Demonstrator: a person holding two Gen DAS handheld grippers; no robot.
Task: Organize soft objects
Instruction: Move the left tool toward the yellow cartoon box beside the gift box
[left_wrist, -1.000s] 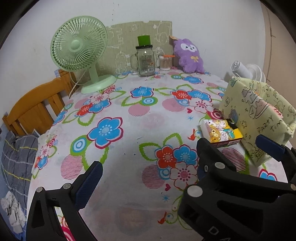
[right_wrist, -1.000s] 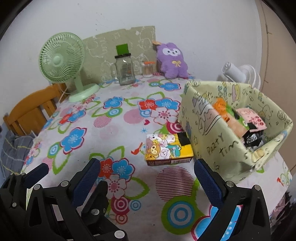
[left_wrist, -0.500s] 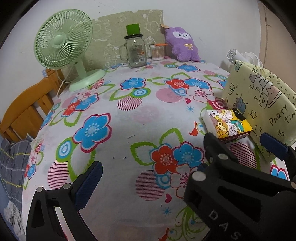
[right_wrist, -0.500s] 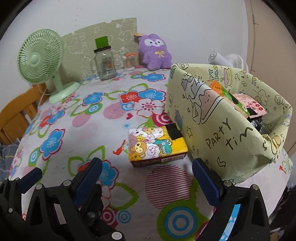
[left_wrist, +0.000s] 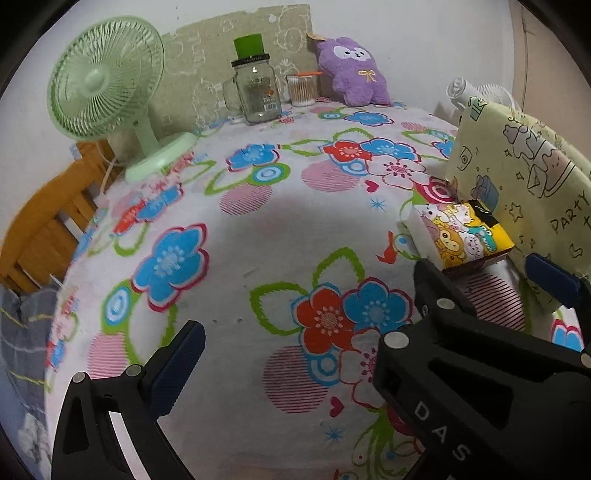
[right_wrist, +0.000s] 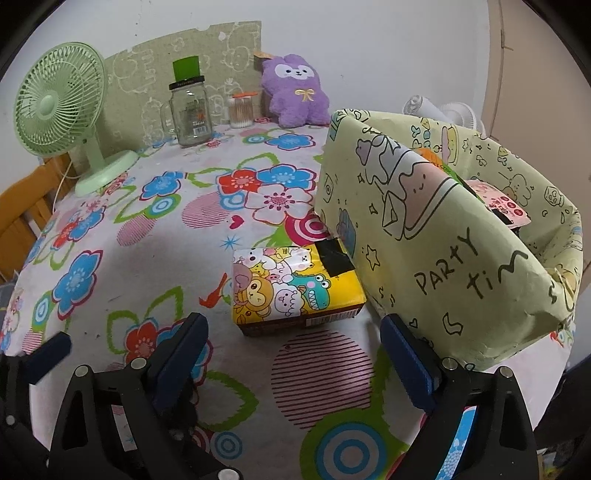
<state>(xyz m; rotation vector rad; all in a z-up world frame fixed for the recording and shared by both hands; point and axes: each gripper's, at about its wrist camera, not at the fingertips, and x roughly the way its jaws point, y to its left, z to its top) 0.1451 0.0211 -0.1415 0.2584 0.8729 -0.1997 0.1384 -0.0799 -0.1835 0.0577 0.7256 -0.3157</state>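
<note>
A yellow cartoon-printed tissue pack (right_wrist: 295, 286) lies on the floral tablecloth (right_wrist: 155, 243), against the near corner of a pale green paper-covered box (right_wrist: 436, 266) that holds several soft packs (right_wrist: 498, 201). My right gripper (right_wrist: 295, 354) is open, just short of the pack with the jaws wider than it. In the left wrist view the pack (left_wrist: 461, 236) sits at the right beside the box (left_wrist: 524, 192), and the right gripper (left_wrist: 476, 284) crosses the lower right. My left gripper is open and empty over the tablecloth; only its left finger (left_wrist: 177, 365) shows. A purple plush toy (right_wrist: 297, 96) sits at the table's back.
A green desk fan (right_wrist: 55, 110) stands at the back left, with a glass mug jar (right_wrist: 190, 110) and a cotton swab cup (right_wrist: 241, 110) beside the plush. A wooden chair (left_wrist: 40, 225) stands off the left edge. A white fan (right_wrist: 450, 114) is behind the box.
Both grippers have moved forward over the table. The tissue pack and the box are closer and larger in the right wrist view. Both stay open.
</note>
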